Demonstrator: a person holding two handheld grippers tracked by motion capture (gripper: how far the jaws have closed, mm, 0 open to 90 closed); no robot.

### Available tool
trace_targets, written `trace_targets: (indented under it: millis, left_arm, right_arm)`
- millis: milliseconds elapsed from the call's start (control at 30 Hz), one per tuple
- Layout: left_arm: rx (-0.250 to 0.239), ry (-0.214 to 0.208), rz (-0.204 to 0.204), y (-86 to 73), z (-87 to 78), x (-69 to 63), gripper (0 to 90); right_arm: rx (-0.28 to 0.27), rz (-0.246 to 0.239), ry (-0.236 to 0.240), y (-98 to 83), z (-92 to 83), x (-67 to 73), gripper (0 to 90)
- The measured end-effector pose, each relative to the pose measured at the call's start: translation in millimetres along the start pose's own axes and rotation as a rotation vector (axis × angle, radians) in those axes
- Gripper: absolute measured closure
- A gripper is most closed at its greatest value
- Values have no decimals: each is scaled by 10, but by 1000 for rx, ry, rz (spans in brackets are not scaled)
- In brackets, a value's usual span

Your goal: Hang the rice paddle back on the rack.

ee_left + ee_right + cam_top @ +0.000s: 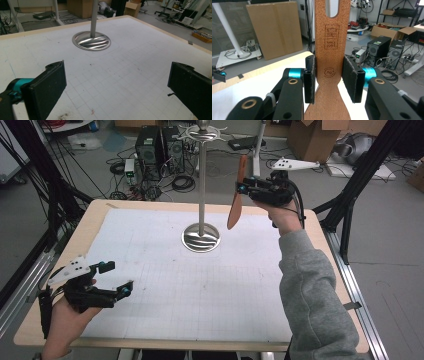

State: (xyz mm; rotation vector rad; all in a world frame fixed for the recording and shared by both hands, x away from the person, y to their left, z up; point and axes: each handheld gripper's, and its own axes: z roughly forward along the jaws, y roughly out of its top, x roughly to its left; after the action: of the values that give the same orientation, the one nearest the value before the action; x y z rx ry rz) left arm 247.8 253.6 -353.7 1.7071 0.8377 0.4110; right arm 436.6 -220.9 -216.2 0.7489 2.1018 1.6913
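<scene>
Looking down from the high view, the tabletop (pixel 65 255) carries a white gridded sheet (pixel 200 290), and a metal stand (pixel 201 180) rises from a round shiny base (pixel 201 238) near the sheet's far edge, with a hooked crown at its top. The right claw (pixel 243 187) is raised above the far right part of the tabletop, clenched on a wooden spatula (pixel 237 195) that hangs roughly upright beside the stand's pole, apart from it, with its wider blade end down. A grey sleeve (pixel 312 295) leads up to that hand. The left claw (pixel 119 278) sits low over the near left part of the sheet, released, its jaws spread with nothing between them. Beyond the tabletop the floor holds computer towers (pixel 160 145), cables and cardboard boxes.

The left gripper view looks between its own two black jaws, set wide apart, across the sheet (pixel 130 62) to the stand's base (pixel 91 41) and the lower pole (pixel 94 17). Small dark specks and pen marks on the grid show here.

The right gripper view shows the spatula (pixel 329 50) close up, clamped at its narrowing neck between the two black pads (pixel 349 77). Burned-in marks, a slot in its upper part and the wood's grain can be read here. Behind it stand a leaning cardboard sheet (pixel 274 27) and the computer towers (pixel 384 52).
</scene>
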Motion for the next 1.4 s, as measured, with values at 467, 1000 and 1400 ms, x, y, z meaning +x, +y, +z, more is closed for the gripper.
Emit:
trace_targets:
  millis: [467, 1000, 1400]
  left_arm:
    - [-10, 16, 6, 7, -45, 12, 24]
    - [-25, 33, 8, 12, -114, 43, 24]
    - [-20, 32, 3, 1, -98, 44, 24]
  right_arm:
    - [-2, -13, -1, 258, 128, -31, 647]
    - [-27, 12, 18, 323, 309, -70, 647]
    - [-54, 36, 17, 348, 319, -74, 647]
